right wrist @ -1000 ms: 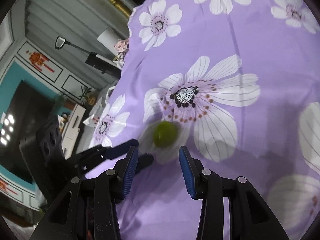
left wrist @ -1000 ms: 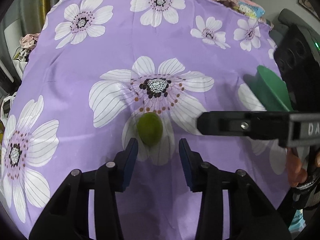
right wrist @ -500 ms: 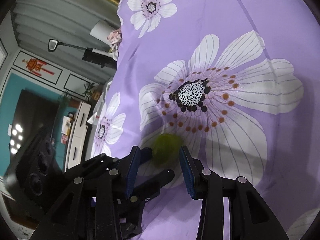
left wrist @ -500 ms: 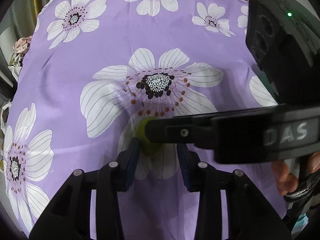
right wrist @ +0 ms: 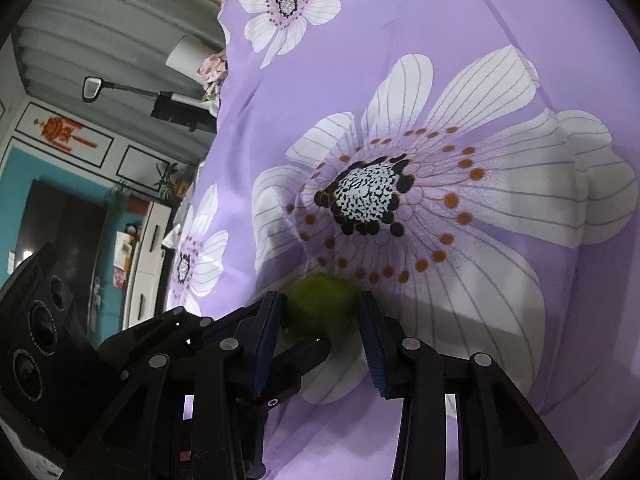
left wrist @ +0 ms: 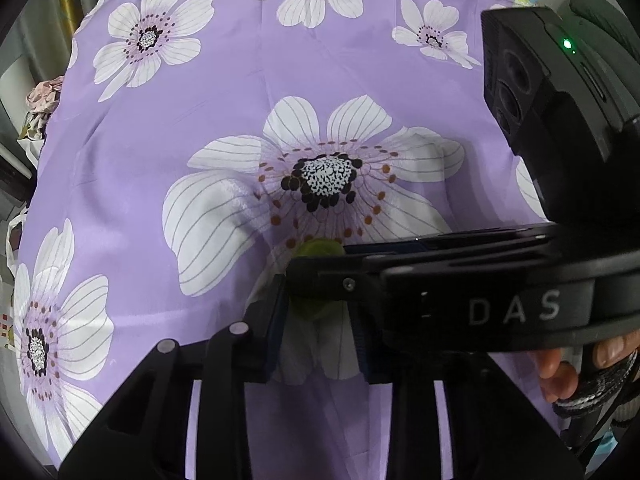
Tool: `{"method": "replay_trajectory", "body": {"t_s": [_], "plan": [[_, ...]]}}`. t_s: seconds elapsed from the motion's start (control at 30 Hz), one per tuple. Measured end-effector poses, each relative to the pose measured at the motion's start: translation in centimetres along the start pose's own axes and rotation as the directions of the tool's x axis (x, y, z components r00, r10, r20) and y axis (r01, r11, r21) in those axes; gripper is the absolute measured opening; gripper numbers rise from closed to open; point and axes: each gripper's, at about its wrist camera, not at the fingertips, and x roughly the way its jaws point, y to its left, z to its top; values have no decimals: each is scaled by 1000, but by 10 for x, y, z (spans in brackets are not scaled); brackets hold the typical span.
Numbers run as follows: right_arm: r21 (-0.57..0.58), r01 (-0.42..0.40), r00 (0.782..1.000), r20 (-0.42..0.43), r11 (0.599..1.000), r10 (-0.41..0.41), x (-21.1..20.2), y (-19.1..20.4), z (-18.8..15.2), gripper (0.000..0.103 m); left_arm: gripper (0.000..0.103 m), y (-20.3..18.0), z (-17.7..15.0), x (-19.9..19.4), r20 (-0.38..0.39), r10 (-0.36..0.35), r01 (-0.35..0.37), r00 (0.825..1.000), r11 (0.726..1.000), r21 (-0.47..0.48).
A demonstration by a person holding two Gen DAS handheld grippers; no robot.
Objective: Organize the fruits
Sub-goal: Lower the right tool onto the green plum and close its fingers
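A small green fruit (right wrist: 322, 304) lies on the purple flowered cloth (right wrist: 440, 60), just below a big white flower. My right gripper (right wrist: 320, 326) has its blue-padded jaws on either side of the fruit, close to it; contact is unclear. In the left wrist view the fruit (left wrist: 320, 250) is mostly hidden behind the right gripper's finger (left wrist: 344, 284), which crosses in front. My left gripper (left wrist: 320, 334) is open, its jaws flanking the fruit from the near side.
The right gripper's black body and camera (left wrist: 560, 128) fill the right side of the left wrist view. The left gripper's camera body (right wrist: 36, 340) sits at the lower left of the right wrist view. The cloth's edge (right wrist: 224, 92) drops off at the left.
The right gripper moved in over the fruit, so the fruit now sits between its jaws. The left gripper crept slightly closer. The fruit has not moved.
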Motion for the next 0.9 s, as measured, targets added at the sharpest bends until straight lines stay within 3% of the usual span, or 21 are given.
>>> {"method": "replay_trajectory", "body": {"t_s": [0.37, 0.53, 0.7, 0.9], "plan": [[15, -6, 1000, 23, 1000, 5, -7, -3, -5, 38, 30, -3, -5, -1, 9, -39, 39, 999, 999, 0], [6, -31, 999, 40, 999, 31, -22, -4, -13, 29, 30, -8, -17, -4, 13, -57, 57, 998, 998, -2], [37, -42, 999, 20, 998, 42, -19, -9, -14, 28, 30, -5, -16, -1, 7, -63, 63, 998, 998, -20], [31, 7, 1000, 2, 999, -7, -11, -3, -4, 31, 28, -2, -15, 1, -10, -64, 64, 998, 998, -14]]}}
